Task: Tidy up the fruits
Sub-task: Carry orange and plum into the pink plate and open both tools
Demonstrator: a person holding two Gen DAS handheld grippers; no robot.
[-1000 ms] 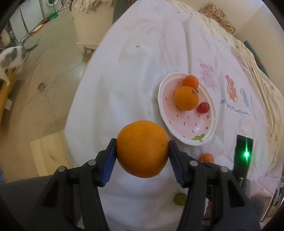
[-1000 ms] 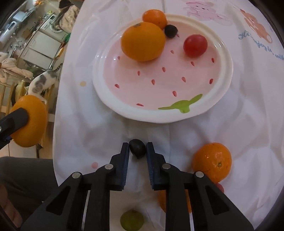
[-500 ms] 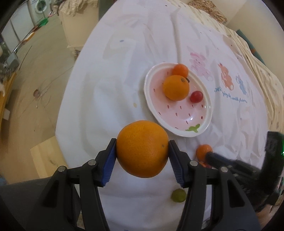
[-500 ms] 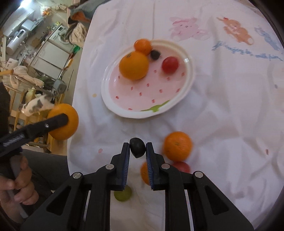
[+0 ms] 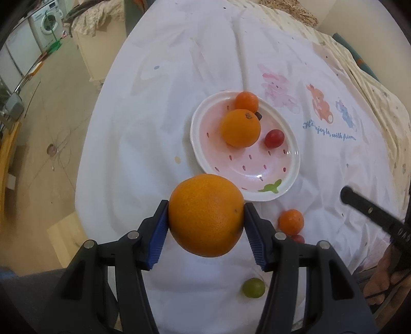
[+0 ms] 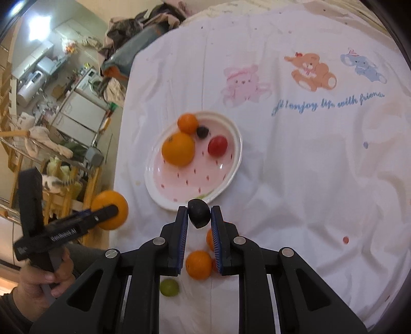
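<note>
My left gripper is shut on a large orange, held above the tablecloth just in front of the pink strawberry plate. That plate carries an orange, a small tangerine, a dark grape and a red tomato. My right gripper is shut on a dark grape, raised over the plate's near rim. Loose on the cloth lie a tangerine, a red fruit partly hidden behind it, and a green grape.
A white cloth with cartoon bears covers the table. The table edge drops to the floor on the left, where a washing machine and shelves stand. A hand grips the left tool.
The right gripper has risen and pulled back from the plate with the dark grape, so the plate looks smaller. The left gripper has shifted sideways with its orange.
</note>
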